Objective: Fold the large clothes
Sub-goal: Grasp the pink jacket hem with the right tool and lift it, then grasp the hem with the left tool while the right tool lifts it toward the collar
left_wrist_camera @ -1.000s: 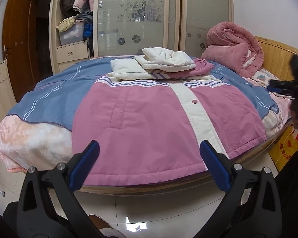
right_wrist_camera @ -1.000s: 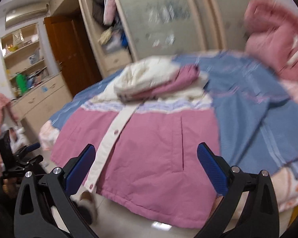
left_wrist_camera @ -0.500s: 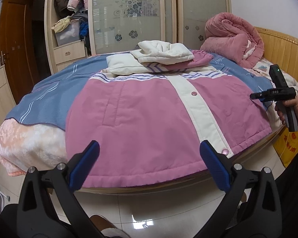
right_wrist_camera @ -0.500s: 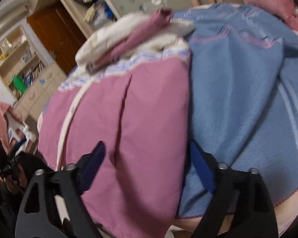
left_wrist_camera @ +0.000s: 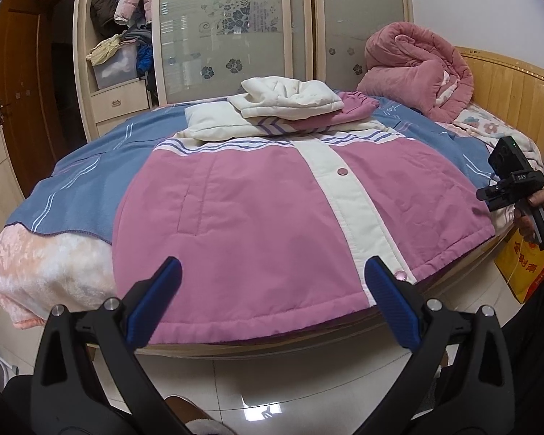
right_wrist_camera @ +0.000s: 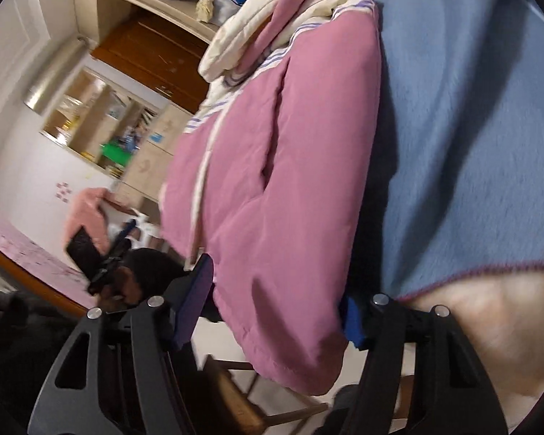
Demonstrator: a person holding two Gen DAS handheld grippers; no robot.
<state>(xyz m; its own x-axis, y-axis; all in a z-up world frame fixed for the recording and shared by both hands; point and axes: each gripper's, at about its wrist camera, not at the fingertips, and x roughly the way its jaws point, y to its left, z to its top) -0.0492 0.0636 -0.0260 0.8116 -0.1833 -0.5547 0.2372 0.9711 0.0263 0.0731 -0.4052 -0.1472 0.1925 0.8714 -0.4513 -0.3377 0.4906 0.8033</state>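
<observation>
- Pink padded jacket (left_wrist_camera: 272, 224) lay spread flat at bed's (left_wrist_camera: 47, 272) foot edge, hem overhanging.
- Looked soft, bulky, light; likely slippery shell.
- Left tool (left_wrist_camera: 272, 301) hovered spread wide, empty.
- Right tool (right_wrist_camera: 275, 304) straddled hem corner, not yet pinched.
- Best gripped at thick hem corners.

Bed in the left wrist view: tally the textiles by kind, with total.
Jacket: 1
Blue blanket: 1
Rolled pink quilt: 1
Peach blanket: 1
Total: 4
</observation>
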